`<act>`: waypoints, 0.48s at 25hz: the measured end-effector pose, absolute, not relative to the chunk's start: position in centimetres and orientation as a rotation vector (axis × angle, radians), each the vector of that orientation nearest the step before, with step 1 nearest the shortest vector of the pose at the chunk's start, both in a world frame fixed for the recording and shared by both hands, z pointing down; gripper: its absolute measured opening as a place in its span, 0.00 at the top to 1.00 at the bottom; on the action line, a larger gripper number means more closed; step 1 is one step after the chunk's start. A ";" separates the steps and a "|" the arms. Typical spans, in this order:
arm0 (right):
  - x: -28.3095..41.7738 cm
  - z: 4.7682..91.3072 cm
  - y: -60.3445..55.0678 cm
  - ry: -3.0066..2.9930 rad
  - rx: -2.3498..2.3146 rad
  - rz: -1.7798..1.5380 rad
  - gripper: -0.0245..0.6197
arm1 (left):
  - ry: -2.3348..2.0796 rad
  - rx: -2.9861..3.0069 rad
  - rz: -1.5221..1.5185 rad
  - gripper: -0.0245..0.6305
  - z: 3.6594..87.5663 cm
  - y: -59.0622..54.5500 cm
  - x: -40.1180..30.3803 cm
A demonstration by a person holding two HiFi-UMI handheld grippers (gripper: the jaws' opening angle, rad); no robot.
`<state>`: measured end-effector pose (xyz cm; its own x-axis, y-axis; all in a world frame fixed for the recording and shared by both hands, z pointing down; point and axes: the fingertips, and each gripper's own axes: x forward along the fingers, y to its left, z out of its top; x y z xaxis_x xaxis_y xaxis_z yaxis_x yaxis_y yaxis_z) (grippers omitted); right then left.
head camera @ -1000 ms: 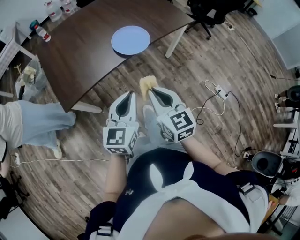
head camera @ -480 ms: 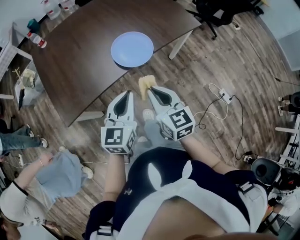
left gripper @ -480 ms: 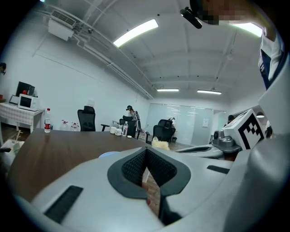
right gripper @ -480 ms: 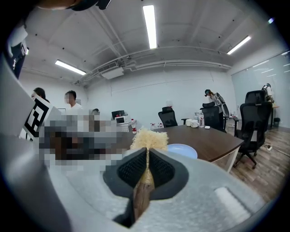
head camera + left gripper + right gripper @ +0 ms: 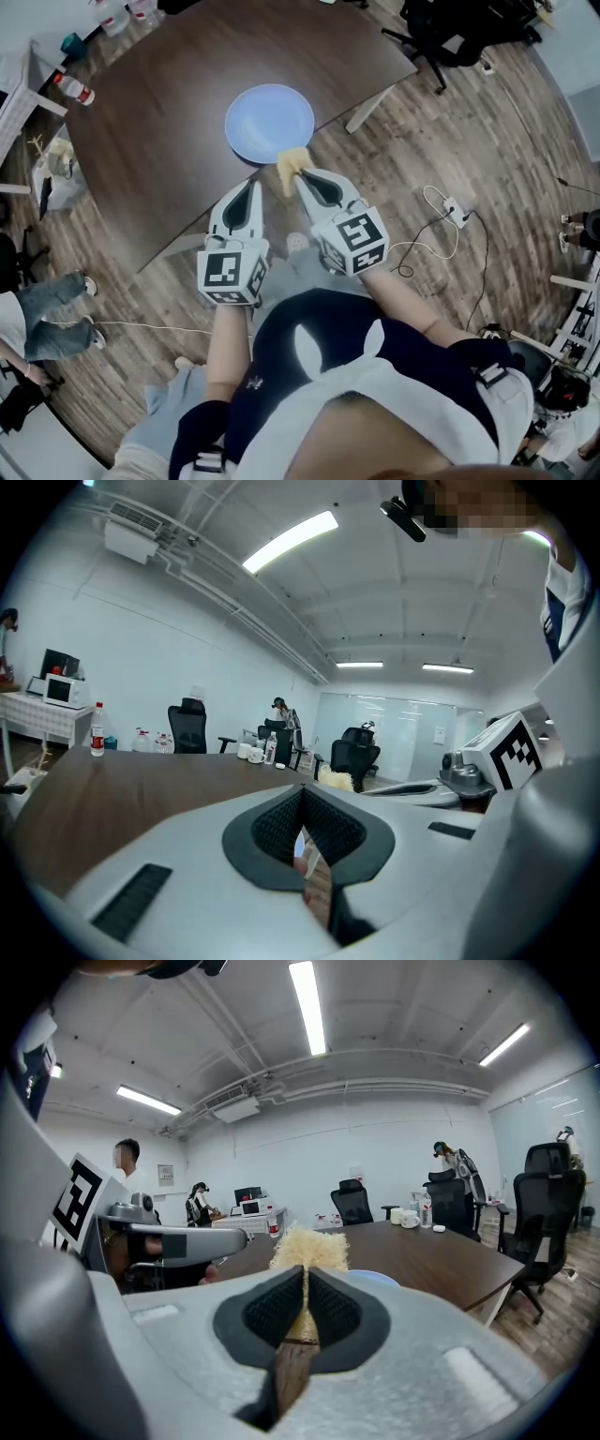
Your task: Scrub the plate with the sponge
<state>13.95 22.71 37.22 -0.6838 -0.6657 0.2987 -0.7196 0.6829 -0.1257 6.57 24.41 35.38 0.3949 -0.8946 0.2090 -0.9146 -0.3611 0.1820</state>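
The sponge [image 5: 290, 165] is gripped by the right hand-held gripper [image 5: 302, 178] at frame centre, by the lower rim of the plate [image 5: 269, 122] on the desk [image 5: 169, 112]. The left hand-held gripper [image 5: 249, 187] is clenched, empty. The sponge is best laid flat on the plate and pressed lightly.

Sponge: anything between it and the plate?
Nothing visible. The right gripper is shut on the sponge, which in the head view already meets the near rim of the plate. The left gripper sits off to the side, out of the path.
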 end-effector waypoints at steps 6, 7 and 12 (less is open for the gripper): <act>13.8 38.9 20.0 -2.654 1.086 0.378 0.94 | -1.599 2.341 0.165 0.95 37.3 22.3 6.2; 13.7 39.3 19.6 -2.649 1.082 0.385 0.94 | -1.602 2.330 0.171 0.95 37.7 21.9 6.0; 12.4 40.8 17.1 -2.624 1.061 0.413 0.94 | -1.599 2.285 0.204 0.95 39.5 20.0 4.4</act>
